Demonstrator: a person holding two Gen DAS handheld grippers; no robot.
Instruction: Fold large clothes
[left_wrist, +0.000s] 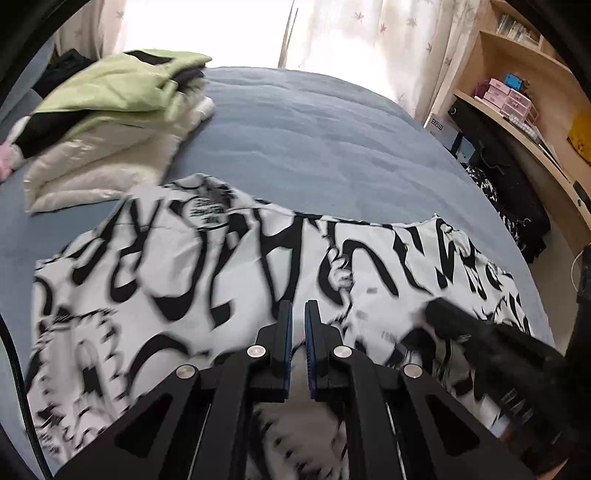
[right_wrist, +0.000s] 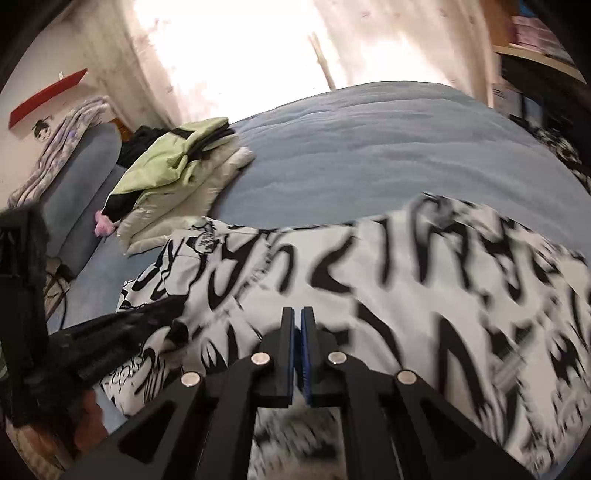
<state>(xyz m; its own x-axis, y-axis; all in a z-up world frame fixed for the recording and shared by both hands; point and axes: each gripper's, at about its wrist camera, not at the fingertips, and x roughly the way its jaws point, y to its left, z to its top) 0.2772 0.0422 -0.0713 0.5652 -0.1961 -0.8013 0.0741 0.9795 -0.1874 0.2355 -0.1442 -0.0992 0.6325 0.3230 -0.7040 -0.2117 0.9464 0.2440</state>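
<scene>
A large white garment with black lettering (left_wrist: 207, 280) (right_wrist: 406, 280) lies spread over the near part of the blue bed (left_wrist: 314, 140) (right_wrist: 369, 147). My left gripper (left_wrist: 298, 306) is over its near edge, jaws shut, with white cloth showing in the thin gap between the blue pads. My right gripper (right_wrist: 297, 312) is shut the same way further right along that edge, with cloth bunched under its fingers. Each wrist view shows the other gripper as a dark blur: the right one (left_wrist: 436, 314) and the left one (right_wrist: 177, 306).
A stack of folded clothes, green on cream (left_wrist: 110, 122) (right_wrist: 177, 166), sits at the bed's far left, just beyond the garment. A blue pillow (right_wrist: 81, 177) lies left of it. Wooden shelves (left_wrist: 517, 92) and dark clothes (left_wrist: 509, 206) stand beside the bed on the right.
</scene>
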